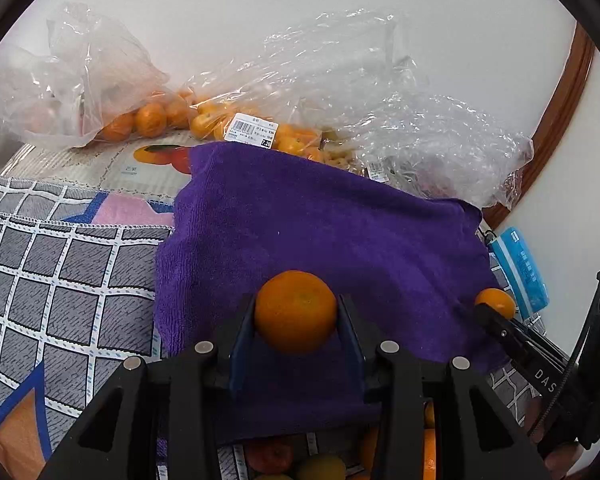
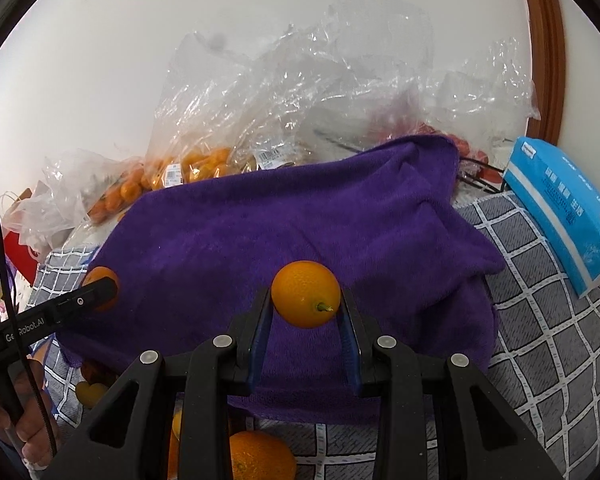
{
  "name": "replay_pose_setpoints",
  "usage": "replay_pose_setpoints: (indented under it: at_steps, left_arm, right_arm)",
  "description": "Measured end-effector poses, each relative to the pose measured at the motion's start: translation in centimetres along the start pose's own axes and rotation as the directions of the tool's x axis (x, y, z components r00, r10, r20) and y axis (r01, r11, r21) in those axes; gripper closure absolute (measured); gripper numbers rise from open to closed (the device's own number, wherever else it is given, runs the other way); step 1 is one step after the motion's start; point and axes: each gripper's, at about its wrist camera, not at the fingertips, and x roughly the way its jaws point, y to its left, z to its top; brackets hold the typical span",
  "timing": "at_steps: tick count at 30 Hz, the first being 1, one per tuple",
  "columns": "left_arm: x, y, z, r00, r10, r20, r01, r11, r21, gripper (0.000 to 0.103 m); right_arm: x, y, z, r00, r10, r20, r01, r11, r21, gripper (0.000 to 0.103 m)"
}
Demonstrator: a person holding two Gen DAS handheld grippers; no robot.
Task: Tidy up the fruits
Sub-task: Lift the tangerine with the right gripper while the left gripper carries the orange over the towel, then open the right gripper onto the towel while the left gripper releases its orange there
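Above purple terry towel [image 1: 320, 232]: two fruits are being held.
Left gripper [image 1: 296, 320]: round orange mandarin [image 1: 295, 310] is being clamped.
Right gripper [image 2: 306, 304]: stemmed orange citrus [image 2: 305, 294] is being pinched near fingertips.
Risk: smooth round fruit could be squeezed out and rolled off.

Bright, even light; fisheye-warped edges

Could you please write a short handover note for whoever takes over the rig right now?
Left gripper: shut on a mandarin, held over the purple towel.
Right gripper: shut on a stemmed orange, also over the towel.
More fruit remains in the plastic bags behind the towel, and loose fruit lies near you.
Nothing is on the towel yet; both fruits need placing.
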Motion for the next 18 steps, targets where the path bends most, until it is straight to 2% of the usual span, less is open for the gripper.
replay_pose_setpoints:
  at_steps: [18]
  left_arm:
    - [0.28,-0.36,-0.38,1.0,0.015,0.007,-0.015,0.999,0.046,0.065]
  right_arm:
    - [0.8,0.81,-0.72,0.999,-0.032,-0.026,0.031,0.999,-0.042,0.07]
